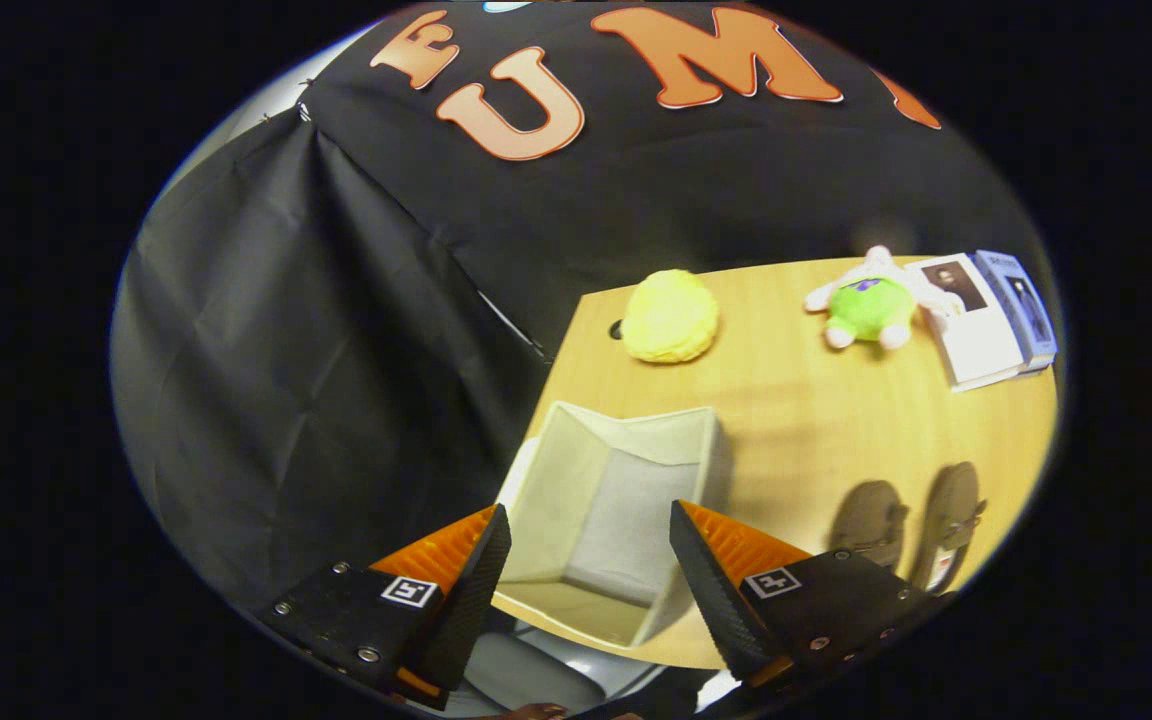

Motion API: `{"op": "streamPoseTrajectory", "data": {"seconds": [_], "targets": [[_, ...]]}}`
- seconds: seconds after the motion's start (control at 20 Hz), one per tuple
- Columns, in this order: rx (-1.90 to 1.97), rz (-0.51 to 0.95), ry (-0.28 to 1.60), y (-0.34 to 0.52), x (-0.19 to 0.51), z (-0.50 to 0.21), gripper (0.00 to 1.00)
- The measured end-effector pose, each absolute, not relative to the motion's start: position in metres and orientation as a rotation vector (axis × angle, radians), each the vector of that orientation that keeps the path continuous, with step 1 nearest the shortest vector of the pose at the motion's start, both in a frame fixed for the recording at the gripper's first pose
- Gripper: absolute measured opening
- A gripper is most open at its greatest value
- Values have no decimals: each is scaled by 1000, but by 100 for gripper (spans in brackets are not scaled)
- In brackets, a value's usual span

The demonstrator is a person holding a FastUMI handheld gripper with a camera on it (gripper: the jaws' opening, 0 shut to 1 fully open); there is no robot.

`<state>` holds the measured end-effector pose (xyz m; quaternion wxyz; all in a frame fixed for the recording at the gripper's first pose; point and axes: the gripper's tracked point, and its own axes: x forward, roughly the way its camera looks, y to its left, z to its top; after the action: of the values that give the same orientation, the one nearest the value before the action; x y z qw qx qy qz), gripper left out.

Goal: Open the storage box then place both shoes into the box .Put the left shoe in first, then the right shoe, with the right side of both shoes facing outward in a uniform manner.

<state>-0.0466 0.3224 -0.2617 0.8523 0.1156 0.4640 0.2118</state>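
Observation:
A beige fabric storage box point(604, 455) stands open-topped on the wooden table point(796, 400), with nothing inside it. My gripper point(591, 535) hovers above the box, its two orange-and-black fingers wide apart and holding nothing. One fingertip point(492, 540) hangs over the box's near left wall, the other fingertip point(684, 535) over its right wall. Two brown shoes lie side by side on the table to the right of the box: one shoe point(868, 520) nearer the box, the other shoe point(948, 520) beyond it, with a tag at its heel end.
Beyond the box lie a yellow plush ball point(669, 316), a green-and-white plush toy point(871, 305) and two books point(986, 315) at the far right. The table's left edge runs just beside the box. Black cloth hangs behind and to the left.

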Motion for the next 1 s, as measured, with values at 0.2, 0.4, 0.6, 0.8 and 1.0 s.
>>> {"op": "streamPoseTrajectory", "data": {"seconds": [0.2,0.4,0.6,0.8,1.0], "targets": [[96,403,937,251,-59,-289,93],[-24,326,962,185,-78,-329,92],[-140,260,989,129,-96,-368,86],[-176,217,1053,97,-110,-412,81],[-184,197,1092,88,-111,-452,72]]}}
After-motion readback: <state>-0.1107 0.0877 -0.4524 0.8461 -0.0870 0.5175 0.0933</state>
